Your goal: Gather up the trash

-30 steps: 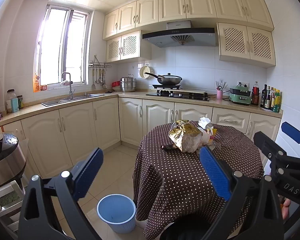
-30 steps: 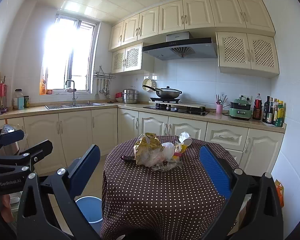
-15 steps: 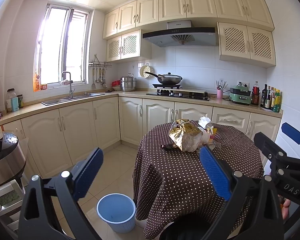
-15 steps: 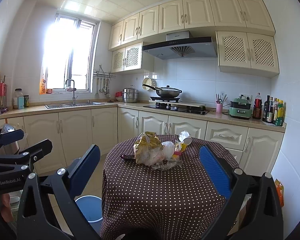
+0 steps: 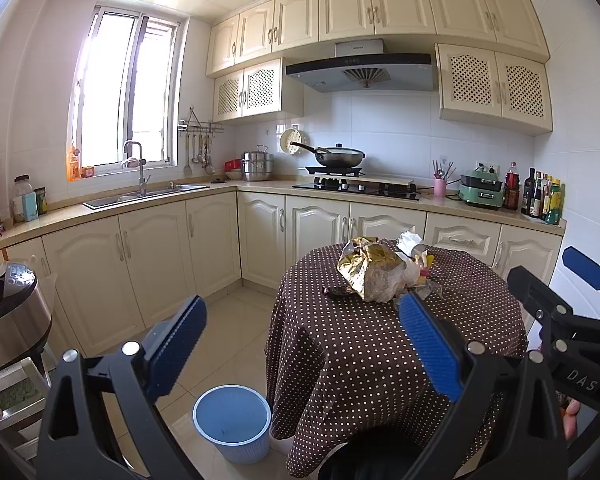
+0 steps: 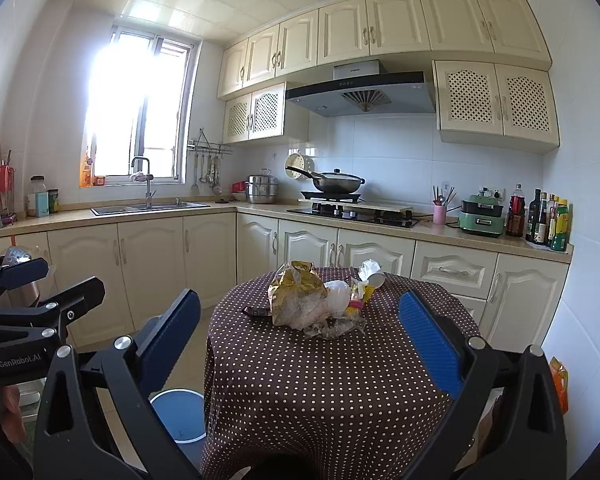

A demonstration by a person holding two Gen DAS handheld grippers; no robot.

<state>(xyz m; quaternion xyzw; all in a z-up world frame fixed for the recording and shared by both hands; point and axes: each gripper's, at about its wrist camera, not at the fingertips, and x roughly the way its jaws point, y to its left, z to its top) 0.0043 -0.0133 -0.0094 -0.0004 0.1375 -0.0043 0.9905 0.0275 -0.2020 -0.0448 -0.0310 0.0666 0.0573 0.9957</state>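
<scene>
A pile of trash (image 5: 374,272) lies on a round table (image 5: 380,360) with a brown dotted cloth: a gold foil bag (image 6: 296,292), clear plastic wrap (image 6: 336,326), a white crumpled paper (image 6: 370,270) and a small dark wrapper (image 6: 256,312). A blue bin (image 5: 232,422) stands on the floor left of the table and shows in the right wrist view (image 6: 178,414) too. My left gripper (image 5: 300,344) is open and empty, short of the table. My right gripper (image 6: 300,344) is open and empty, facing the pile from the near side.
Cream cabinets and a counter (image 5: 260,190) run along the back and left walls, with a sink (image 5: 140,194), a stove with a wok (image 5: 340,156) and bottles (image 5: 544,198). A steel cooker (image 5: 8,320) stands at the far left.
</scene>
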